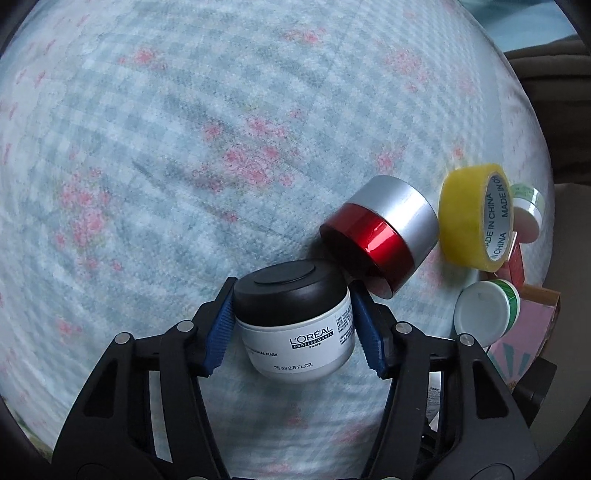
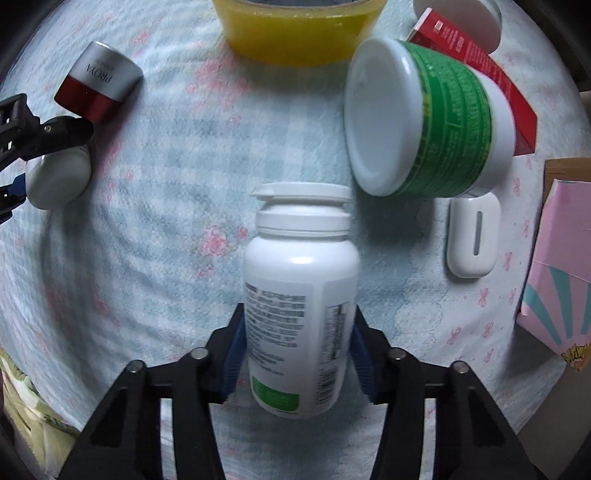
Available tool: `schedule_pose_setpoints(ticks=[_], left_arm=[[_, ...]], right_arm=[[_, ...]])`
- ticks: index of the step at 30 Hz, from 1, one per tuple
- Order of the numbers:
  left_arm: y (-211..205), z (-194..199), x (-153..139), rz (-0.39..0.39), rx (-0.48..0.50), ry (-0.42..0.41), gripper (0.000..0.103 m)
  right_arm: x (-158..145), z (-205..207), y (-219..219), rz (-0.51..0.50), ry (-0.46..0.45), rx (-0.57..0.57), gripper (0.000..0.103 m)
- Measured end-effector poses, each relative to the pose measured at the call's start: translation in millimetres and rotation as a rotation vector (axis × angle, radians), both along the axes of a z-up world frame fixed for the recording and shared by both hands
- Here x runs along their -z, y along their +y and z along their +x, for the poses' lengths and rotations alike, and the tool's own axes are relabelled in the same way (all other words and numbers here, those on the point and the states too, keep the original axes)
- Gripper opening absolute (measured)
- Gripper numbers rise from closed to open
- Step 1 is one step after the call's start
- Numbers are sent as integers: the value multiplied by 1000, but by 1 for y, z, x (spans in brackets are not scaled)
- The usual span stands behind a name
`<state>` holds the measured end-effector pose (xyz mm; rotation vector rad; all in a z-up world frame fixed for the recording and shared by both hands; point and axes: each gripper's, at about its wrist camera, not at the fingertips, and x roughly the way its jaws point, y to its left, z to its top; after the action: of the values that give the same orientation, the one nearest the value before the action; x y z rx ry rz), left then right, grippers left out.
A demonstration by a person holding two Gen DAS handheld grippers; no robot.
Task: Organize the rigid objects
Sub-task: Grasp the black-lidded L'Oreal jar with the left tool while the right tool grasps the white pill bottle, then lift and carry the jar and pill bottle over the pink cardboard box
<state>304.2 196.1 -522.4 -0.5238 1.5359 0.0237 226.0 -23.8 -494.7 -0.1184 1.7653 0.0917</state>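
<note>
My left gripper (image 1: pixel 293 321) is shut on a white L'Oreal jar with a black lid (image 1: pixel 295 325), held over the blue checked cloth (image 1: pixel 184 147). The jar also shows in the right wrist view (image 2: pixel 59 177), with the left gripper's fingers (image 2: pixel 40 134) at the far left. My right gripper (image 2: pixel 297 343) is shut on a white pill bottle (image 2: pixel 301 291) with a white cap, lying along the fingers. A red and silver jar (image 1: pixel 384 229) (image 2: pixel 98 81) lies on its side just right of the L'Oreal jar.
A yellow tape roll (image 1: pixel 472 214) (image 2: pixel 299 33), a green-labelled white tub (image 1: pixel 487 310) (image 2: pixel 424 118), a red box (image 2: pixel 480 66), a small white device (image 2: pixel 471 240) and a pink box (image 2: pixel 557 266) lie on the cloth's right side.
</note>
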Motion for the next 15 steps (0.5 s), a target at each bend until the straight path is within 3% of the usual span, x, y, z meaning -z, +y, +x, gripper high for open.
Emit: schedule_pose_setpoints(ticks=[7,15], left_arm=[[14,-9,-9,-4,3,-25,55],[26,-23,-38,-4,8,-79,55]], right_arm=[[-14,-4,-3,10,-15,35,46],[-57,-20,-19,67,-61,110,46]])
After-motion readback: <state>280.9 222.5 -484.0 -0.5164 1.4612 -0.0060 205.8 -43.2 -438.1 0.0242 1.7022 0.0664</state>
